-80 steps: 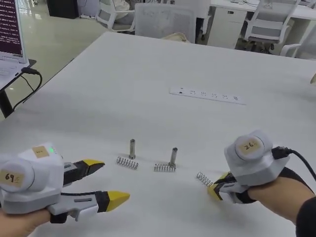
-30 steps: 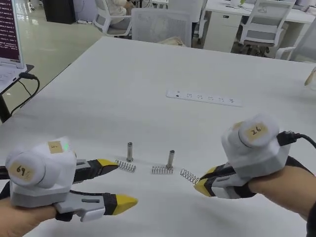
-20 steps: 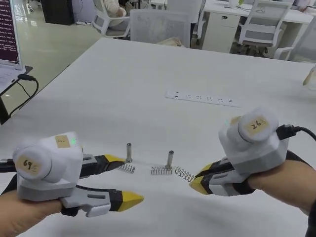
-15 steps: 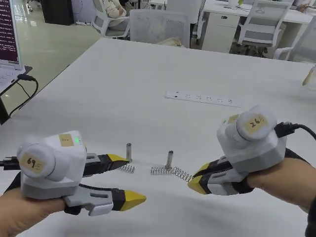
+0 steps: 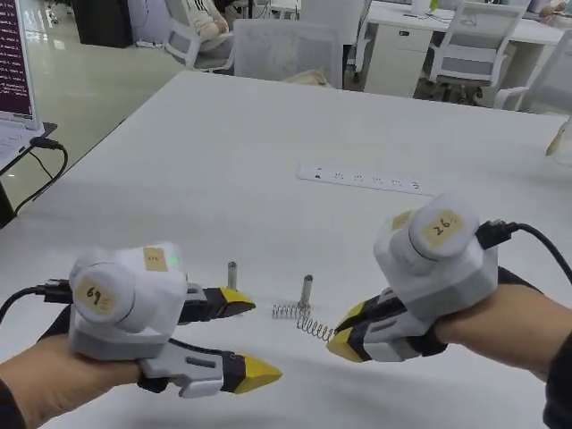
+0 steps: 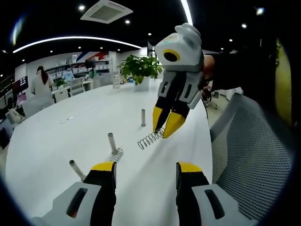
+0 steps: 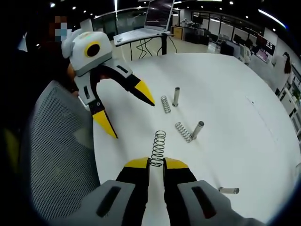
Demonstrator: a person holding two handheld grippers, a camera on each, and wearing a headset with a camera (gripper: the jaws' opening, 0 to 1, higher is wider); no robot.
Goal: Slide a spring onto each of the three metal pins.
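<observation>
A wide white table [image 5: 268,134] has a white power strip [image 5: 370,179] lying flat toward its far side. Grey office chairs [image 5: 288,49] stand beyond its far edge. To the left, an open laptop [image 5: 12,71] sits on a separate stand, with a black cable [image 5: 45,144] plugged in. A potted plant [image 6: 140,69] stands farther off.

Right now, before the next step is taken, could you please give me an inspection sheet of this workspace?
Surface: white table, flat, no spill seen.
Job's things: first pin, second pin and third pin, all bare; one loose spring lies by the first, a second loose spring by the second.
Clutter: power strip on the far part of the table.
Grippers: left gripper, jaws open, empty; right gripper, jaws shut on the held spring.
Cables: cable from the right gripper; laptop cable left of the table.
Surroundings: laptop, office chair beyond the table.
</observation>
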